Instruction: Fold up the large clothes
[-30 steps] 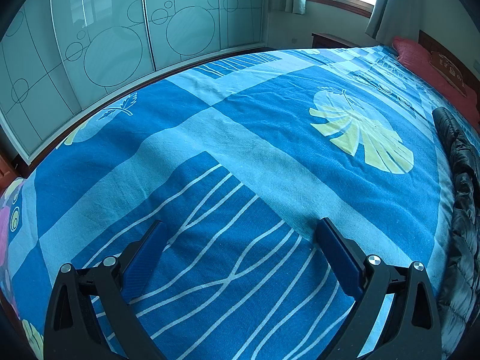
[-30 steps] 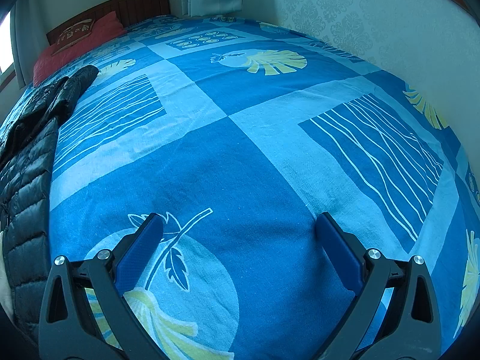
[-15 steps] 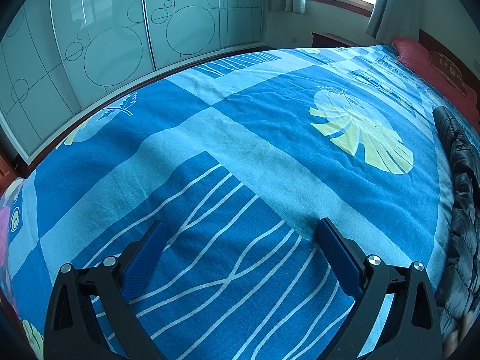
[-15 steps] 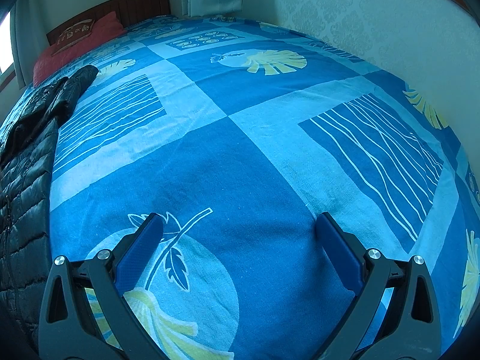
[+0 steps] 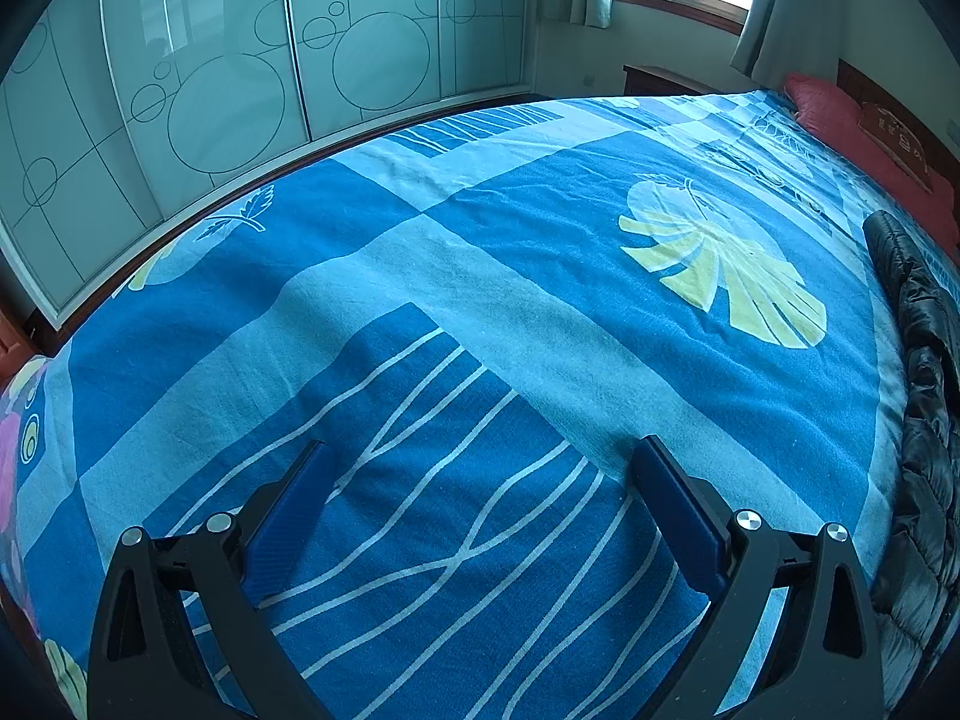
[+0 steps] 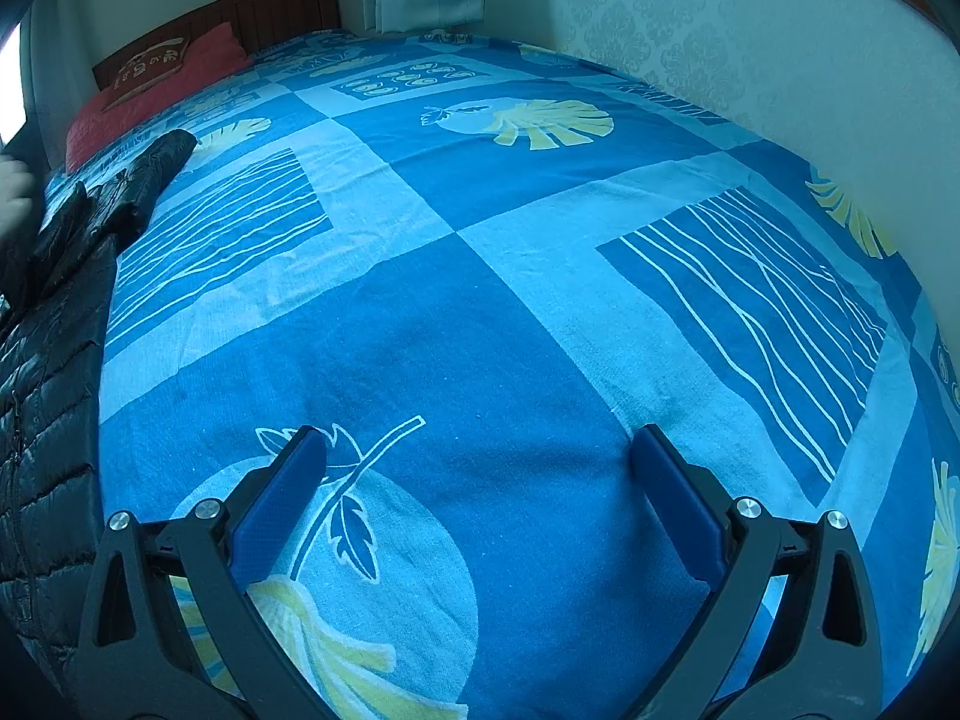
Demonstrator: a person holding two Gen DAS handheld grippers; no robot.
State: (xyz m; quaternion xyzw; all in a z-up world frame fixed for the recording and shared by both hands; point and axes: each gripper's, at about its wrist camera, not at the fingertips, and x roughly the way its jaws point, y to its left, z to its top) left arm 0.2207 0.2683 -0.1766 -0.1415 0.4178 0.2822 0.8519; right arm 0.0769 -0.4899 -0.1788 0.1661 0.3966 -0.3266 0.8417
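Jacket-wise, nothing is grabbed: the left gripper (image 5: 480, 468) has its blue fingers (image 5: 675, 504) spread wide over the blue patterned bedspread (image 5: 480, 276), and the right gripper (image 6: 477, 456) is just as wide. The black puffer jacket (image 6: 54, 360) lies along the bed's edge, off to the side of both, with a red pillow (image 6: 156, 93) by the headboard.

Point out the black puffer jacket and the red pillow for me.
black puffer jacket (image 6: 54, 396), right wrist view, on its quilted body at the left edge.
red pillow (image 6: 162, 87), right wrist view, on its top face by the headboard.
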